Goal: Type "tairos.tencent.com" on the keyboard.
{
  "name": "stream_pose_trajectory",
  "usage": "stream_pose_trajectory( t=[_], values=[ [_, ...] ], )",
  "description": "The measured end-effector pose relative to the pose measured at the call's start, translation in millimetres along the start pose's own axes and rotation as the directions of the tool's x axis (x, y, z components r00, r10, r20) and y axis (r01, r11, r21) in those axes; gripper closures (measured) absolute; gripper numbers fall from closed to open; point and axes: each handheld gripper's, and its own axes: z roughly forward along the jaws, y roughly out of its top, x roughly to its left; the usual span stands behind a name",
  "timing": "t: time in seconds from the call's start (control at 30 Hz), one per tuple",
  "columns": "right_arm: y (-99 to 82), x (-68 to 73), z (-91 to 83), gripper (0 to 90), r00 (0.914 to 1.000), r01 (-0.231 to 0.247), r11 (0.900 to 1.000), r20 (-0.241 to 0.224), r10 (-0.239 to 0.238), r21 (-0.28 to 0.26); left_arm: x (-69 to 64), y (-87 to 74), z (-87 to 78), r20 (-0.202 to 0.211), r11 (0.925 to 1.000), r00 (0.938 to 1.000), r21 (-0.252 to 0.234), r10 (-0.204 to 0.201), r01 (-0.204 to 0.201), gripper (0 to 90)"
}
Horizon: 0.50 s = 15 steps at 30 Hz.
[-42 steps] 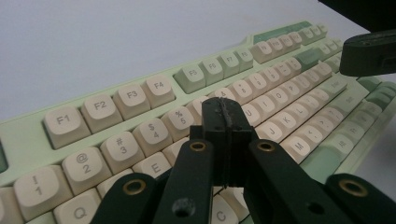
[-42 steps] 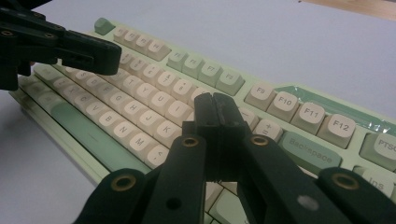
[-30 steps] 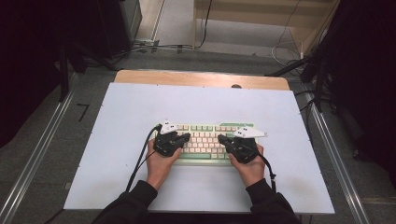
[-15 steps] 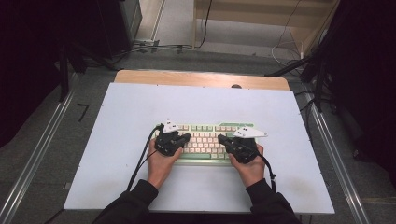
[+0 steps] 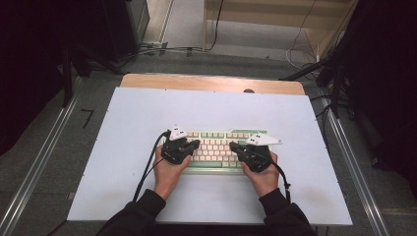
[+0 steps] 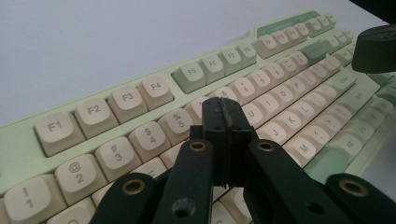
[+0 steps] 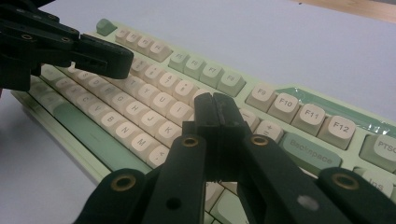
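Both claws closed, empty: left claw (image 6: 223,122), right claw (image 7: 218,112) above keyboard (image 5: 216,142).

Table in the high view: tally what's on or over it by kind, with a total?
Keyboard: 1
Hand-held grippers, jaws shut: 2, left hand-held gripper and right hand-held gripper
Total: 3

keyboard (image 5: 216,147) lies on table (image 5: 123,128), toward its near edge.

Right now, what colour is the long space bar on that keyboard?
Sage green, darker than the pale green keyboard case; the long space bar shows best in the right gripper view.
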Motion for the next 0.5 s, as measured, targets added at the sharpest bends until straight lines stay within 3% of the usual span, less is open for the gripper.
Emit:
stream_pose_trajectory(
  t=[0.5],
  values=[
    [-0.5,1.4,2.0,87.5,1.0000,0.003,1.0000,-0.002,-0.003,0.007,14.4,-7.5,-27.1,-0.017,0.9995,0.9995,-0.016,-0.027,0.027,90.0]
  ],
)
